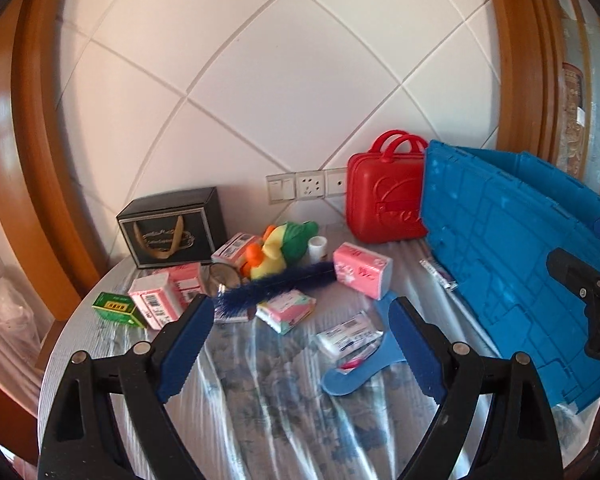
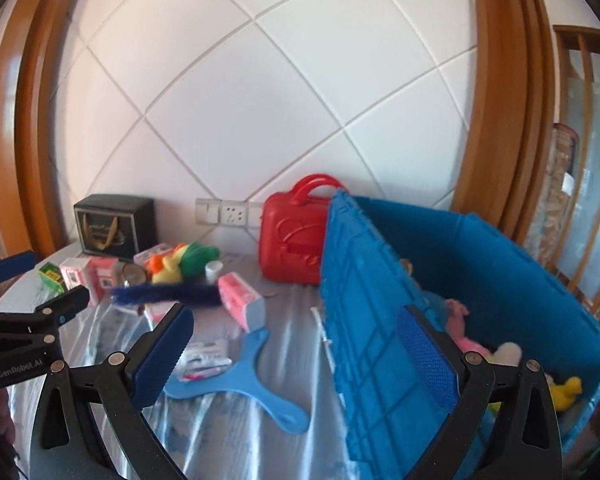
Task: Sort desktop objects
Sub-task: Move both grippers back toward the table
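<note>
Blue crate (image 2: 380,320) interior shows only from the right; both grippers' fingers (image 1: 188,344) spread, empty.

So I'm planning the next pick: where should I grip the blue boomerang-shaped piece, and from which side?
Grip one arm of the blue boomerang-shaped piece across its width, coming from above. It lies flat on the table, so only its narrow arms fit between open jaws.

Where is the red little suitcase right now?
The red suitcase stands upright at the back of the table against the wall, just right of the wall sockets and left of the blue crate.
</note>
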`<state>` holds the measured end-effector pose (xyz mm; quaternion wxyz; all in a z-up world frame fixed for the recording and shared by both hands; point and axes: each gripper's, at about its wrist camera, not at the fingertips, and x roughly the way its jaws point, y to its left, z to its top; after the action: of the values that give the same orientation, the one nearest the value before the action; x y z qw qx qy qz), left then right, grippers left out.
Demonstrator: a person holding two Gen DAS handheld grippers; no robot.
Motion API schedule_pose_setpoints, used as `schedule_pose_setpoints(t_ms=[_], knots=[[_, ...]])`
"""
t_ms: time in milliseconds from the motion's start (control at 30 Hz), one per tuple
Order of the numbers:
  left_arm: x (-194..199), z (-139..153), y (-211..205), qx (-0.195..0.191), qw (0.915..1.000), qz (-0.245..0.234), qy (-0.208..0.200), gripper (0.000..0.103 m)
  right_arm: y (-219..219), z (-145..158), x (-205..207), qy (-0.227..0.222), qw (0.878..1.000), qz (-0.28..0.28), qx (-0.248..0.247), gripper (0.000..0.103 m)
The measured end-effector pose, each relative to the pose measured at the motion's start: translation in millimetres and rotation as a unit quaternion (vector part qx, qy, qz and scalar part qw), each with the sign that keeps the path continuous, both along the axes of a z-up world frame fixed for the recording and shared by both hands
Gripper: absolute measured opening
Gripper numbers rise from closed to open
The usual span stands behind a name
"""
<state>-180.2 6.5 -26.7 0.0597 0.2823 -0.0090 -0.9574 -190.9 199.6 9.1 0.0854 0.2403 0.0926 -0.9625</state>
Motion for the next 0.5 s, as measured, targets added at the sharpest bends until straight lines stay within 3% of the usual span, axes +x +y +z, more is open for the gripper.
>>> schedule_pose_setpoints(t_ms=[267,500], knots=[[-30,-64,-46,0.014,0.9966,0.030,-0.076,0.090,-39,-55,-45,-0.075,0.997,0.033,0.005,0.103],[-80,-122,-46,0.028,0.9898,-0.002,-0.140,0.090,-53,-111,-90,-0.146,0.989,0.030,0.012,0.103]])
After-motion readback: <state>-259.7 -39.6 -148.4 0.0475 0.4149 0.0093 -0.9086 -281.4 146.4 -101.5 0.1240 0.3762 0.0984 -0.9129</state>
